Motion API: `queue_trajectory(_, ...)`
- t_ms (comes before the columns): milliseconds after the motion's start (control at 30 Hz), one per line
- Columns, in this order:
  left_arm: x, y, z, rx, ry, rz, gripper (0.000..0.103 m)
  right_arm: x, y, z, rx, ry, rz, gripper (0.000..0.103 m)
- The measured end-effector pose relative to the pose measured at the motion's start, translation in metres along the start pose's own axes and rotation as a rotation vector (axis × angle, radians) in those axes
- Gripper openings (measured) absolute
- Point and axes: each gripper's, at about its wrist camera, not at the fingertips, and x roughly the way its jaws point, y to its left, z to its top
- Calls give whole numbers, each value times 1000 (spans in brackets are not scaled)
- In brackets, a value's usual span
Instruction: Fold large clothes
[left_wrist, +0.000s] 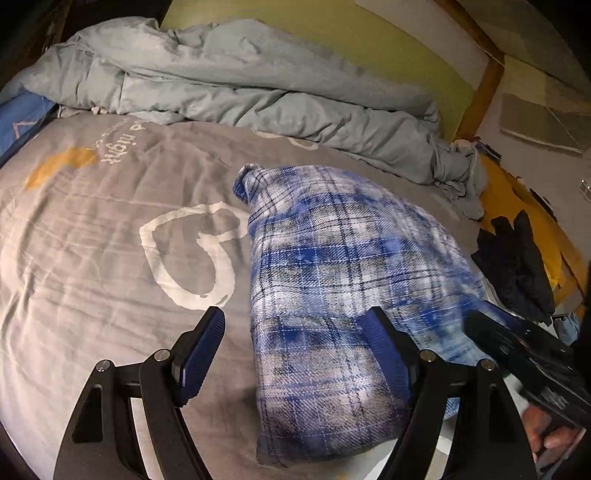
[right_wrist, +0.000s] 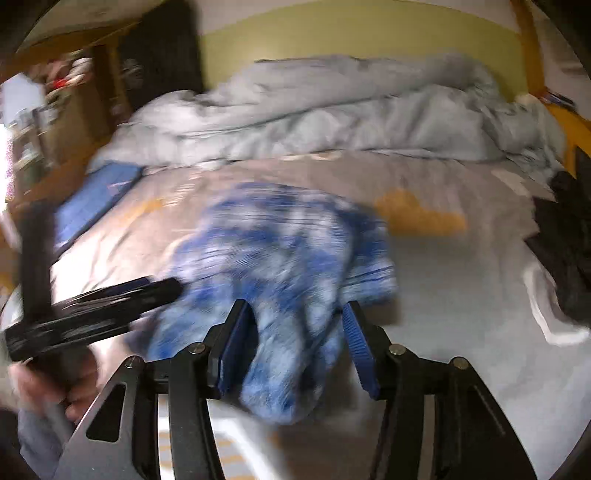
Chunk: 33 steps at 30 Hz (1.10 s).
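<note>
Blue plaid flannel shirt (left_wrist: 332, 280), folded at bed (left_wrist: 110, 280) centre: soft, light, limp; grip the six-o'clock fold; left tongs (left_wrist: 295, 354) gaping empty, right tongs (right_wrist: 295, 332) part-open, pads clear of the cloth between them.

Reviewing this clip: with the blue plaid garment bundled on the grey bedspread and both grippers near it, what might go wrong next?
1. The blue-and-white plaid flannel garment lies as a soft, rounded bundle; with the right gripper apart around its near end, the fold may spring loose.
2. The open left gripper straddles the garment's edge over the grey printed bedspread; closing here might pinch the bedspread too.
3. The dark clothing pile lies close by; sliding the bundle that way might tangle them.
</note>
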Motion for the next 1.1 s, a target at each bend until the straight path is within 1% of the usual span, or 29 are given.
queue_trajectory(33,-1,-1,0,7,-2,4,80,2,-7,0,35,10,-12,51)
queue_trajectory(67,-1,-3,-1,12,-4,8,80,1,-14,1,71,-1,7,51)
queue_trajectory(133,-3,-3,-1,12,-8,7,80,-9,-21,3,103,-47,34,52)
queue_trajectory(200,-4,-2,0,10,-10,2,80,-18,-21,4,104,-101,27,54)
queue_trajectory(267,-5,-1,0,6,-13,5,80,-22,-20,5,100,-137,17,54)
queue_trajectory(300,-5,-1,0,4,-13,3,80,-23,-21,6,104,-152,27,55)
queue_trajectory(367,-6,-1,0,2,-15,0,80,-25,-22,6,118,-172,64,68)
queue_trajectory(400,-6,-1,1,4,-17,2,80,-25,-21,6,120,-177,76,71)
queue_trajectory(433,-6,-2,1,8,-19,4,80,-24,-20,6,120,-186,78,77)
queue_trajectory(467,-7,-3,1,12,-23,5,80,-21,-19,8,120,-196,72,85)
queue_trajectory(500,-7,-4,0,16,-29,2,80,-21,-18,7,121,-208,62,89)
queue_trajectory(533,-8,-5,1,18,-38,-4,80,-20,-17,6,125,-224,45,98)
queue_trajectory(567,-11,-6,1,19,-57,-18,80,-19,-17,5,130,-234,28,103)
queue_trajectory(600,-14,-7,2,15,-77,-34,80,-16,-17,5,136,-236,22,103)
queue_trajectory(633,-17,-7,2,8,-95,-54,84,-12,-18,5,143,-224,26,103)
queue_trajectory(667,-20,-6,3,-5,-116,-79,89,-6,-20,5,156,-195,46,103)
queue_trajectory(733,-21,1,5,-51,-127,-122,89,8,-26,5,193,-128,68,103)
queue_trajectory(800,-14,11,7,-107,-89,-155,89,31,-36,2,237,11,66,103)
queue_trajectory(833,-10,14,7,-130,-69,-166,89,40,-40,0,258,64,72,103)
queue_trajectory(867,-3,20,7,-165,-37,-187,89,48,-47,-3,298,105,96,103)
queue_trajectory(933,15,30,6,-229,31,-236,89,53,-57,-6,358,122,168,102)
queue_trajectory(1000,28,35,4,-267,74,-276,89,56,-62,-7,377,122,229,95)
queue_trajectory(1033,37,38,3,-294,102,-302,89,58,-64,-8,390,122,262,85)
queue_trajectory(1067,41,39,2,-308,112,-317,89,60,-66,-9,412,122,316,69)
queue_trajectory(1100,43,39,2,-312,112,-324,89,63,-67,-11,434,126,372,61)
